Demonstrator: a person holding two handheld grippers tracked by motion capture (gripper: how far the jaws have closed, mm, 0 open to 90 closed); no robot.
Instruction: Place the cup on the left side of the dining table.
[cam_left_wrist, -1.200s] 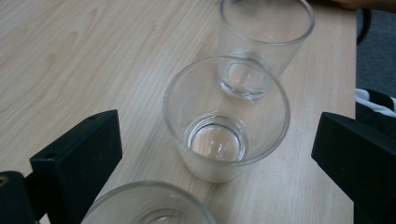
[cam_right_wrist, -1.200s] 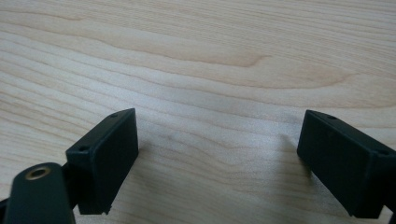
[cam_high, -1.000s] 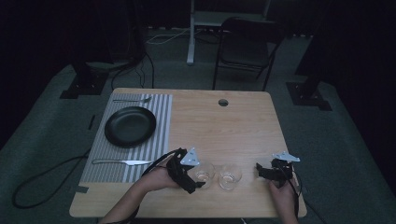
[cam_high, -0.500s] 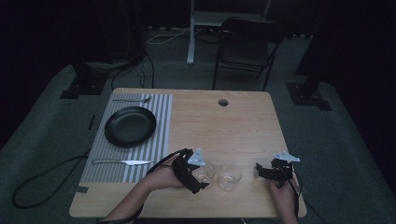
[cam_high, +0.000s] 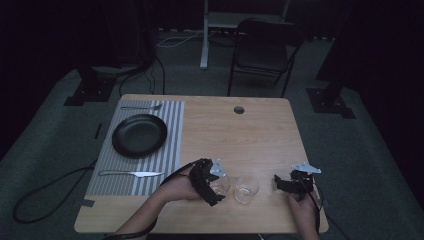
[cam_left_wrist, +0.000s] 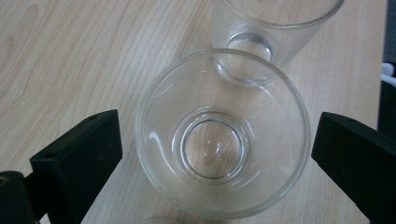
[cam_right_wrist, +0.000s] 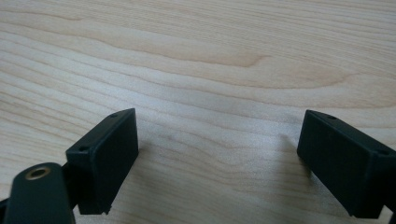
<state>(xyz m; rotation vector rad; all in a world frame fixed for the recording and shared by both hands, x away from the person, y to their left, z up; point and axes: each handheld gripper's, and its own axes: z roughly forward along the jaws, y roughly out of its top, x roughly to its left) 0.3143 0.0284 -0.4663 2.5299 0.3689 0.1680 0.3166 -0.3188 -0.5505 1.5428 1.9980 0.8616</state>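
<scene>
Two clear empty glasses stand upright side by side near the wooden table's front edge. My left gripper (cam_high: 218, 187) is open around the left glass (cam_high: 220, 184). In the left gripper view the black jaws stand on either side of that glass (cam_left_wrist: 222, 135), with a small gap on the left and almost none on the right. The second glass (cam_left_wrist: 271, 28) stands just beyond it, and in the high view this glass (cam_high: 246, 189) is to the right. My right gripper (cam_high: 280, 184) rests open farther right, with bare wood between its fingers (cam_right_wrist: 107, 158).
A black plate (cam_high: 139, 135) sits on a striped placemat (cam_high: 170, 150) at the left, with a knife (cam_high: 132, 174) in front of it and a fork (cam_high: 142, 107) behind. The table has a cable hole (cam_high: 239, 109) at the back. A chair (cam_high: 262, 50) stands beyond the table.
My left gripper has slid a little to the right, bringing its jaws around the left glass. The right gripper and both glasses have stayed put.
</scene>
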